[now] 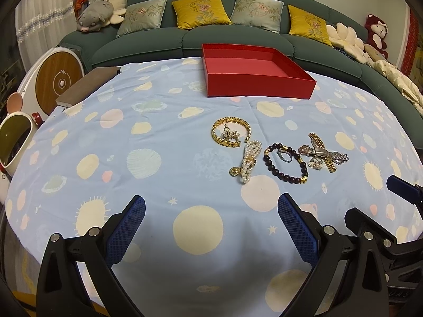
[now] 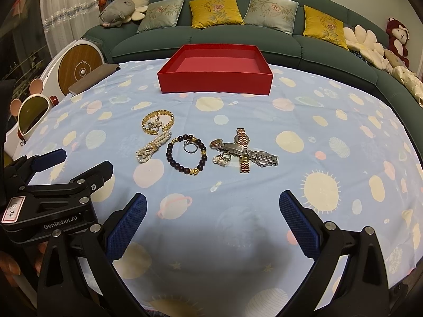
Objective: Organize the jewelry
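An empty red box [image 1: 260,79] [image 2: 215,80] stands at the far side of the table. In front of it lies jewelry: a gold bangle [image 1: 231,132] [image 2: 158,125], a pearl bracelet [image 1: 248,165] [image 2: 152,149], a dark bead bracelet [image 1: 286,162] [image 2: 186,157] with a ring [image 2: 189,146] inside it, and crossed gold and silver watches [image 1: 323,153] [image 2: 246,153]. My left gripper [image 1: 211,206] is open and empty, near the table's front, left of the jewelry. My right gripper [image 2: 212,203] is open and empty, in front of the jewelry.
A blue planet-print cloth [image 1: 158,145] covers the table. A green sofa [image 1: 238,39] with cushions and plush toys curves behind. A brown board [image 1: 87,84] sits at the table's far left corner. A white round appliance [image 1: 58,79] stands left.
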The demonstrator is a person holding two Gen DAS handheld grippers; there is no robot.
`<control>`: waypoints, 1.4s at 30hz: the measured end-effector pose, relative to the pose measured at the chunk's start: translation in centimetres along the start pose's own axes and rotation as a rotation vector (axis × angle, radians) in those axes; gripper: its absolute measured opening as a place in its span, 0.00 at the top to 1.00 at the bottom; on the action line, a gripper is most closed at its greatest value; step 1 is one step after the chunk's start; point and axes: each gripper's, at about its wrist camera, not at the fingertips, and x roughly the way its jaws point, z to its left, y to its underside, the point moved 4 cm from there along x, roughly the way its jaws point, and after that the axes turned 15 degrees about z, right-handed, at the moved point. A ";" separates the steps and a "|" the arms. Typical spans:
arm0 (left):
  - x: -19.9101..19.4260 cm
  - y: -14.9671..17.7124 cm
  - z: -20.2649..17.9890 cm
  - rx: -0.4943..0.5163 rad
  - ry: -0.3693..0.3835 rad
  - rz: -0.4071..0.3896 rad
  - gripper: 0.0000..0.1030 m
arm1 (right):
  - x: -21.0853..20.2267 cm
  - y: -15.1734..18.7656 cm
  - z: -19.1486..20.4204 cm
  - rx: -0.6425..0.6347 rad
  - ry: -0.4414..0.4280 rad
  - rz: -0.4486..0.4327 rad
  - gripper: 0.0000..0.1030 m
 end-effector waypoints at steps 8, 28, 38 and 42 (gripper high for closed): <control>0.0 0.1 -0.1 -0.004 0.002 0.005 0.05 | 0.1 0.1 0.3 -0.007 0.000 0.002 0.05; 0.1 0.1 -0.2 -0.008 0.007 0.015 0.05 | 0.2 0.2 0.4 -0.008 -0.001 0.004 0.05; 0.1 0.1 -0.2 -0.008 0.009 0.015 0.05 | 0.2 0.2 0.4 -0.008 -0.001 0.003 0.05; 0.2 0.1 -0.2 -0.008 0.009 0.016 0.05 | 0.2 0.2 0.4 -0.009 -0.001 0.003 0.05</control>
